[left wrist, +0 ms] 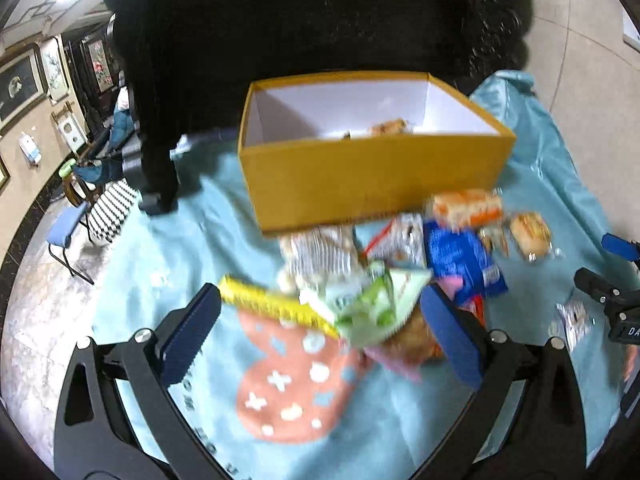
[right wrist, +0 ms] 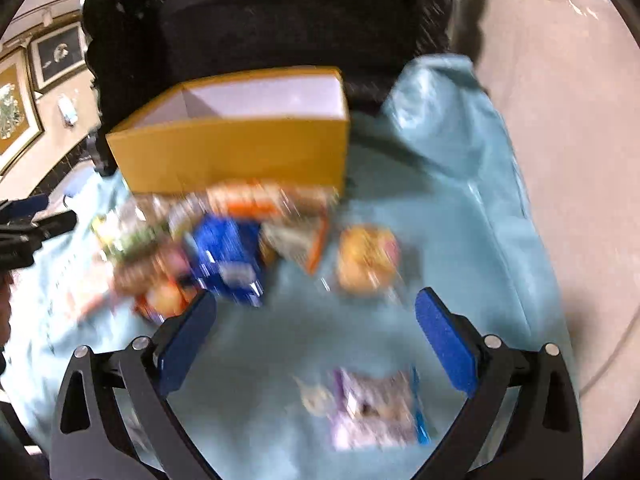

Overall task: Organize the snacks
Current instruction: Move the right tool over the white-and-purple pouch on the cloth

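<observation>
An open yellow cardboard box (left wrist: 372, 176) (right wrist: 236, 152) sits on a light blue cloth (left wrist: 168, 248) (right wrist: 440, 216), with a snack or two inside at its bottom (left wrist: 390, 127). A heap of wrapped snacks lies in front of it: a blue packet (left wrist: 460, 260) (right wrist: 230, 256), an orange one (left wrist: 466, 206), a round pastry (left wrist: 530, 236) (right wrist: 366, 264), a yellow bar (left wrist: 272, 306), a green-white packet (left wrist: 368, 306). My left gripper (left wrist: 320, 336) is open above the heap's near edge. My right gripper (right wrist: 316, 336) is open over bare cloth, above a purple-white packet (right wrist: 376, 412).
A dark carved piece of furniture (left wrist: 304, 32) stands right behind the box. The cloth has a pink patterned patch (left wrist: 292, 380). Tiled floor (left wrist: 36, 320), a small stool (left wrist: 66, 232) and framed pictures lie to the left. The right gripper's body (left wrist: 612, 300) shows at the left view's edge.
</observation>
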A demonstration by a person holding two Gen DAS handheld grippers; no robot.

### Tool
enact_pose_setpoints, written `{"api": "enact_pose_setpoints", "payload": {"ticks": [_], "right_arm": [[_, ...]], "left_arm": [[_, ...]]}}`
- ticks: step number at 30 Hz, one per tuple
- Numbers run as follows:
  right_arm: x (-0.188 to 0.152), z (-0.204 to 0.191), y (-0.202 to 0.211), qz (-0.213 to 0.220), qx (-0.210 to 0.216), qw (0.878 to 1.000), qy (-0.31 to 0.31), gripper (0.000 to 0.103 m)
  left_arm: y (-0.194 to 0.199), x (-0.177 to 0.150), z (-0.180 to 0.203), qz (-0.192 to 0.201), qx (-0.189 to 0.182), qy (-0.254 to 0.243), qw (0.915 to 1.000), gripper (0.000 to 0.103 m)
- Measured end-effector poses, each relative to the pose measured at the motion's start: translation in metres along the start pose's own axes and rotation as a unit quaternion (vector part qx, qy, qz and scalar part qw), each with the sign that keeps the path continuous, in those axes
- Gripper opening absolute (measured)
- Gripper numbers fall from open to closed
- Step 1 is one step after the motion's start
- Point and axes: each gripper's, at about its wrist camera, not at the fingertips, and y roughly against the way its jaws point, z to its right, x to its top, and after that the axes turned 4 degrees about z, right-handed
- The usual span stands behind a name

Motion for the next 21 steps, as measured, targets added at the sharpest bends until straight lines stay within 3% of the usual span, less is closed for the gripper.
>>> {"api": "enact_pose_setpoints", "payload": {"ticks": [7, 14, 15, 17, 18, 21], "right_arm": [[-0.052, 0.029, -0.013, -0.064, -0.068, 0.996, -0.014, 0.100], [-0.075, 0.036, -0.041, -0.103, -0.088, 0.991, -0.021, 0.098], [-0.075, 0.037, -0.041, -0.096, -0.081, 0.992, -0.027, 0.094], [-0.073, 0.040, -0.041, -0.091, -0.042, 0.994, -0.045, 0.064], [-0.070, 0.037, -0.040, -0.092, -0.043, 0.994, -0.040, 0.053], [-0.066, 0.031, -0.037, -0.098, -0.025, 0.994, -0.038, 0.048]], "left_arm": [[-0.008, -0.031, 0.010, -0.026, -0.008, 0.003, 0.9996, 0.101], [-0.010, -0.043, 0.030, -0.036, -0.015, -0.023, 0.9990, 0.101], [-0.011, -0.044, 0.030, -0.037, -0.015, -0.025, 0.9989, 0.101], [-0.011, -0.047, 0.030, -0.040, -0.013, -0.028, 0.9987, 0.101], [-0.012, -0.048, 0.030, -0.042, -0.011, -0.029, 0.9986, 0.101], [-0.015, -0.050, 0.025, -0.047, -0.007, -0.028, 0.9985, 0.101]]}}
